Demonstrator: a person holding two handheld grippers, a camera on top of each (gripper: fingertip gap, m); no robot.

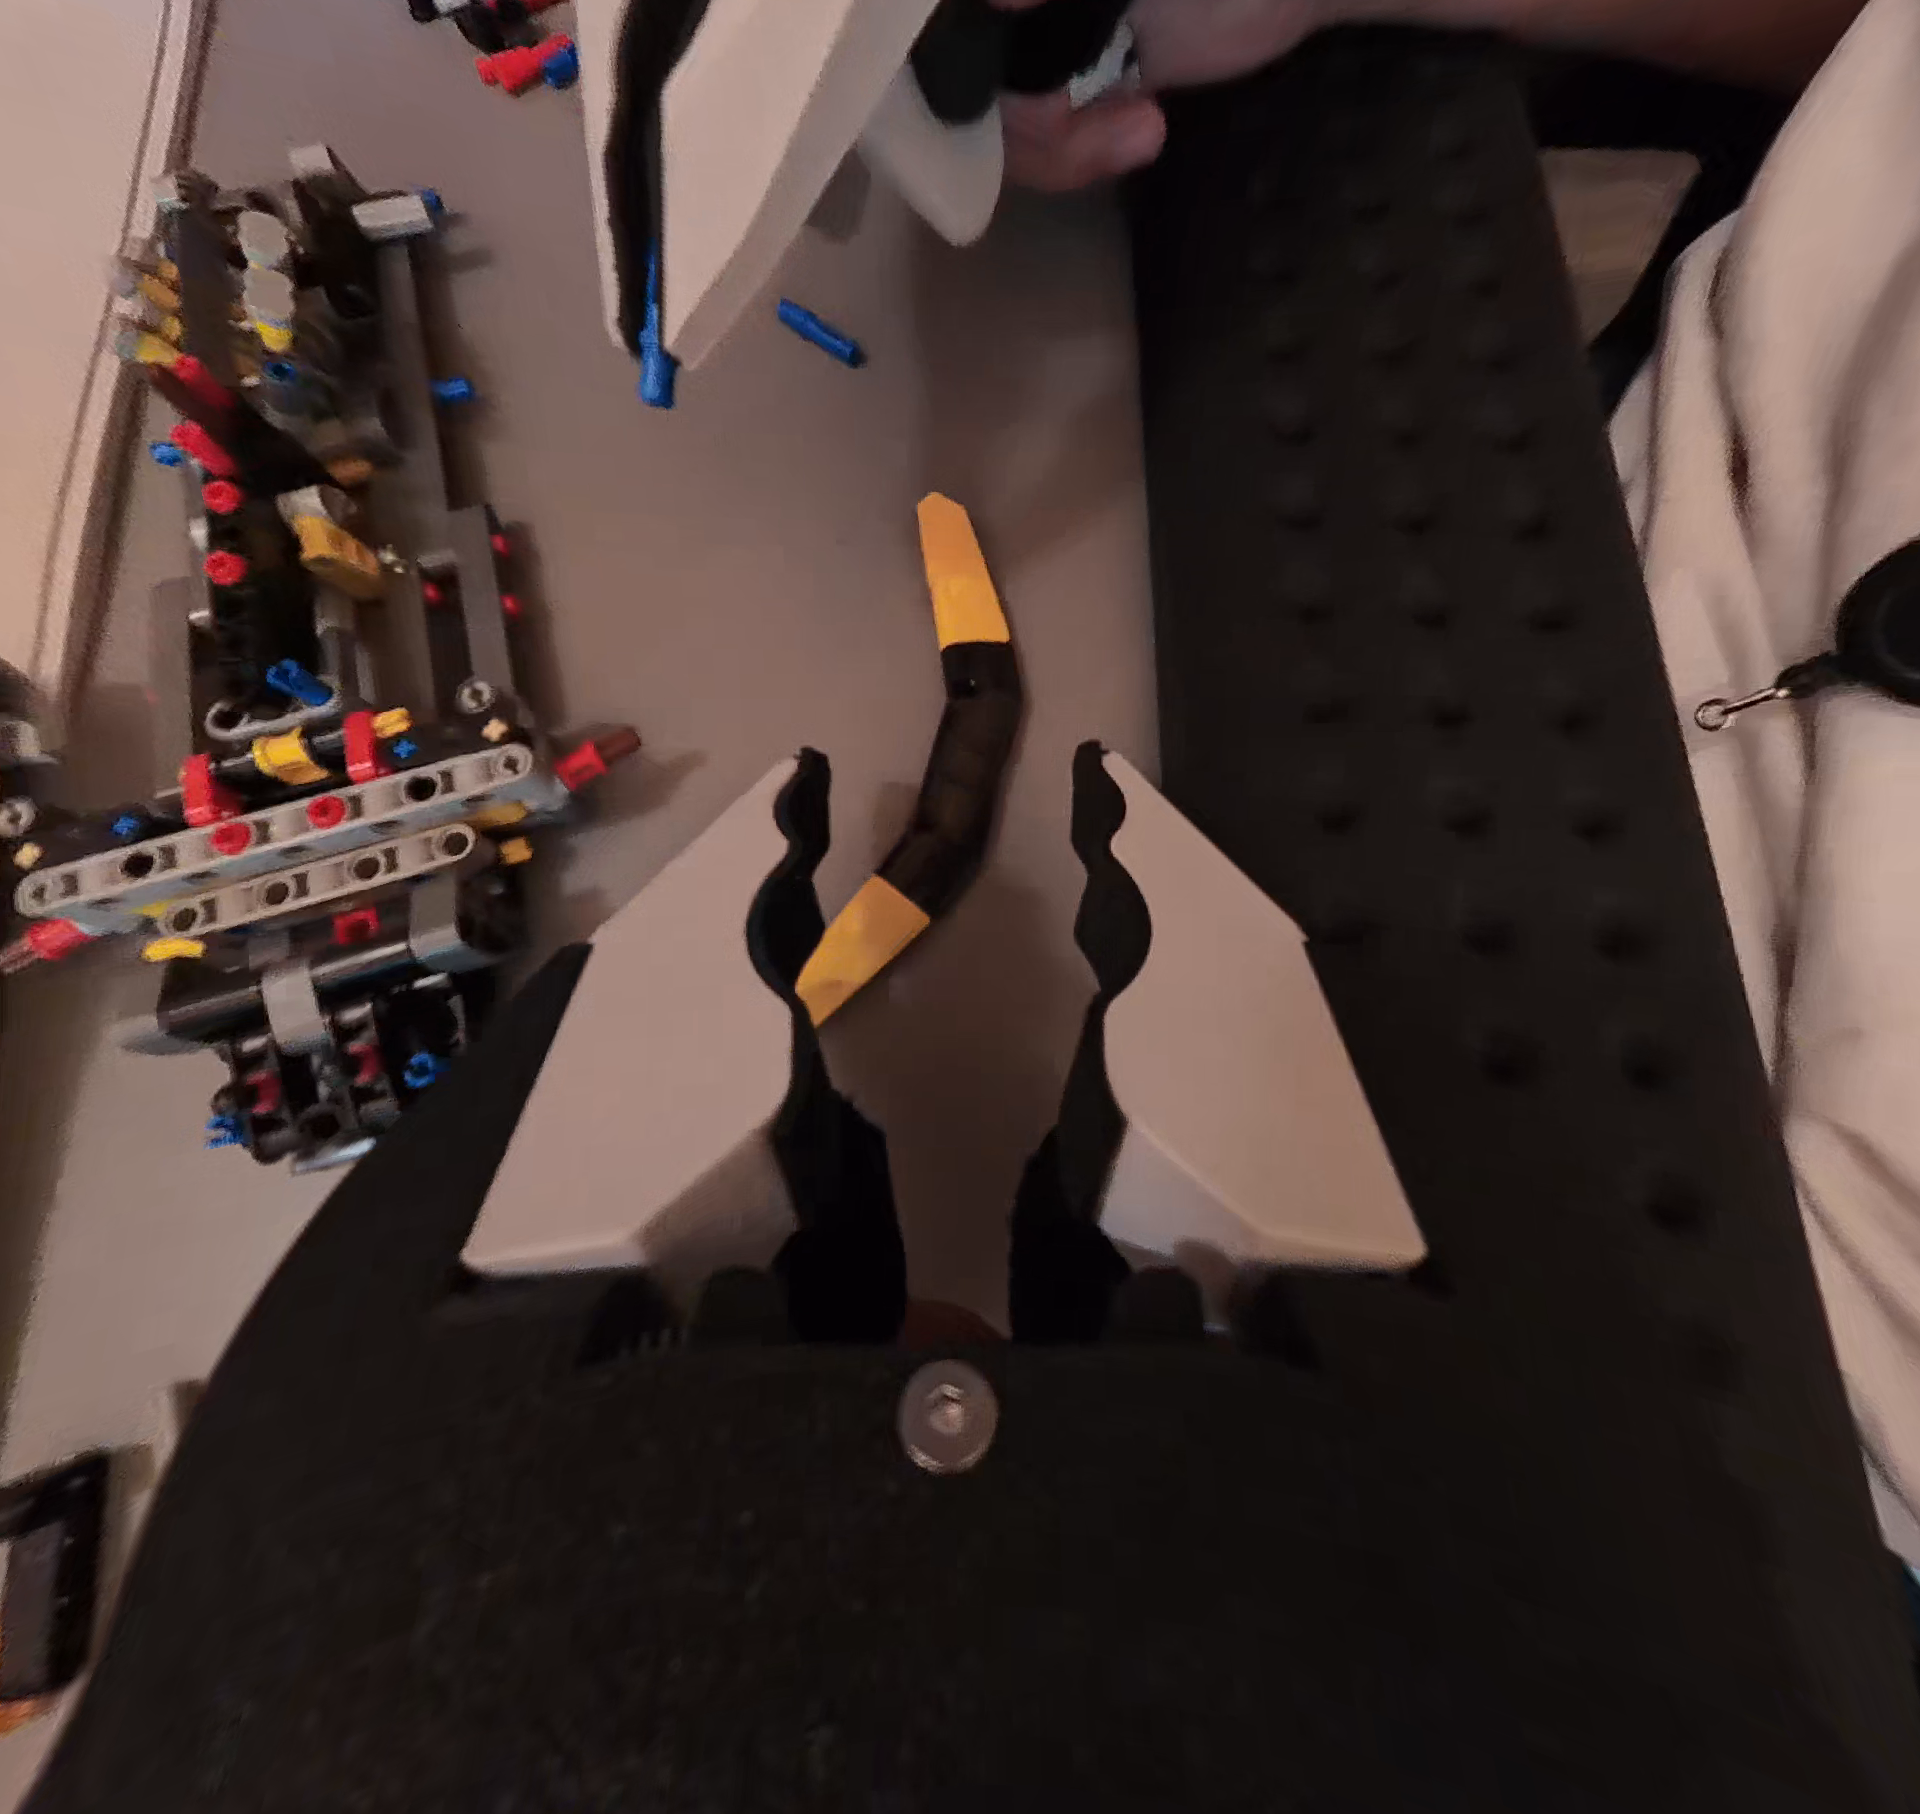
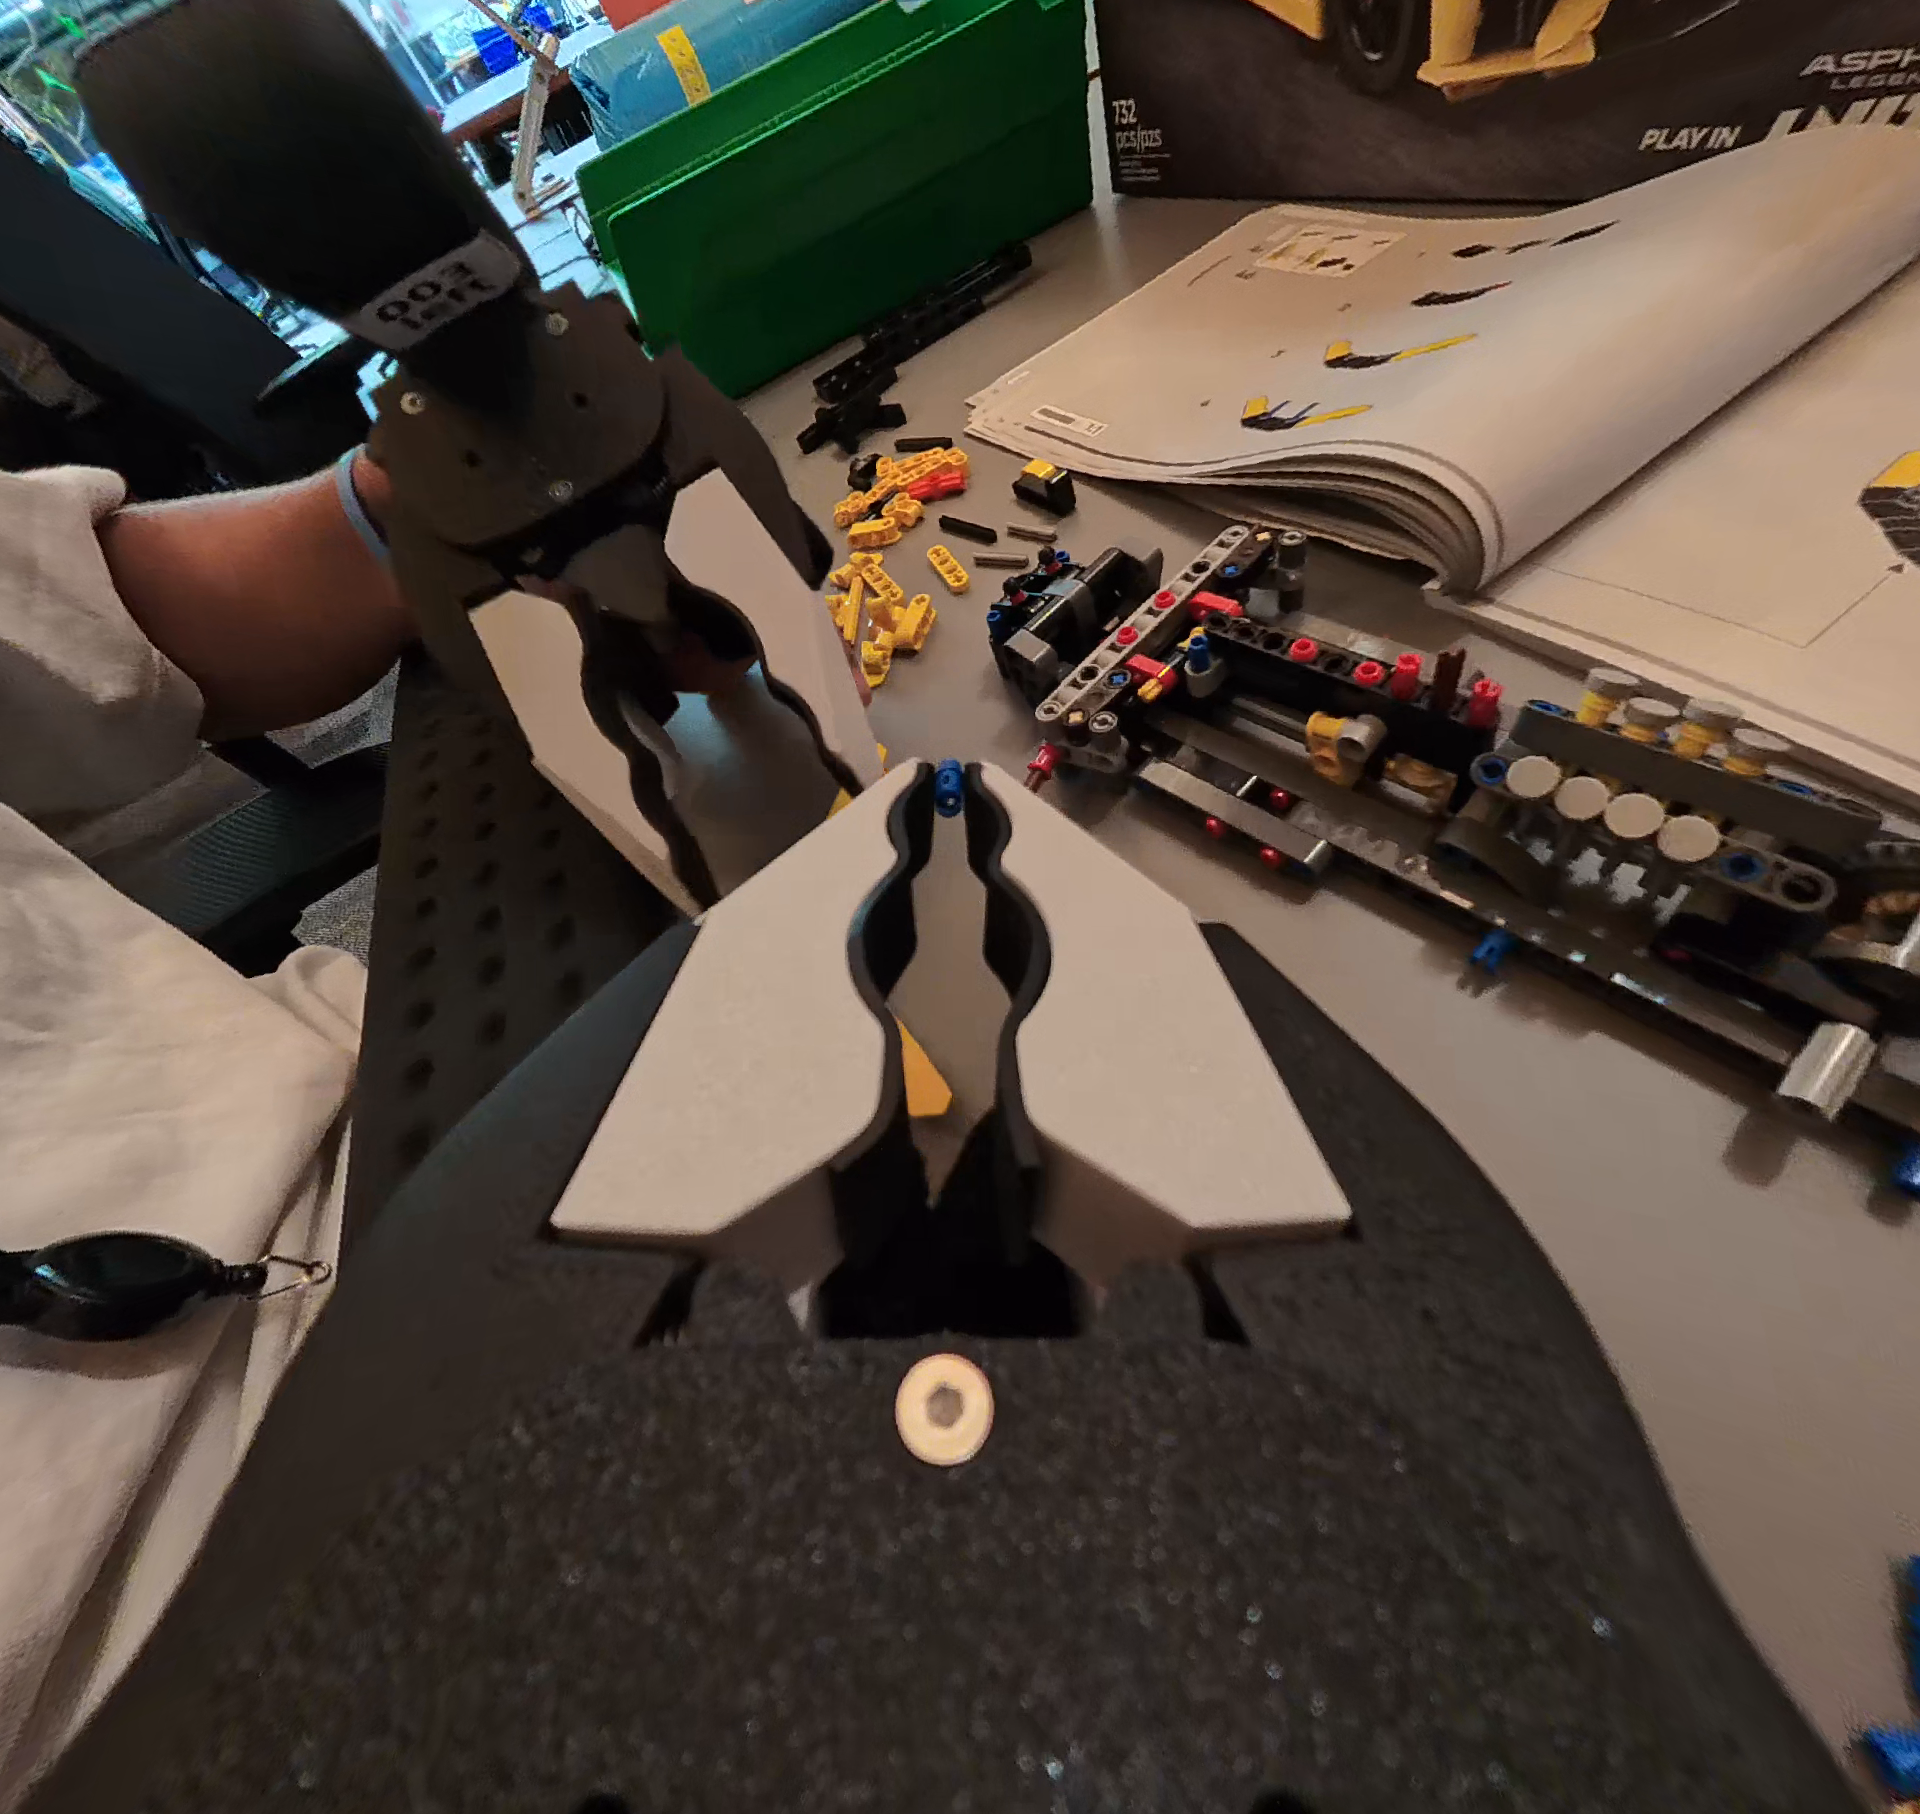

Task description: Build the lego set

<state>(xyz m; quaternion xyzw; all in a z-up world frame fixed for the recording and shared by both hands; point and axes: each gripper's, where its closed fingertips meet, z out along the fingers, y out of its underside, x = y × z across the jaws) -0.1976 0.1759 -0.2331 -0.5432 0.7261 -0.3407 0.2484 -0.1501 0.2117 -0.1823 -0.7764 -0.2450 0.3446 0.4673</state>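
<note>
The curved black-and-yellow Technic piece [image 1: 951, 762] lies flat on the counter [image 1: 665, 538], its long axis running away from the left gripper [image 1: 951, 756] — whose fingers are spread astride its near half, not touching. The right gripper [image 2: 948, 777], farther from that piece, pinches a blue pin [image 2: 948, 788] at its tips; the chassis [image 1: 312, 684] sits beyond the piece's far side.

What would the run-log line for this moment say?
left gripper: open, over yellow-and-black curved piece lying on table | right gripper: shut on blue pin | chassis: on table, untouched
</note>
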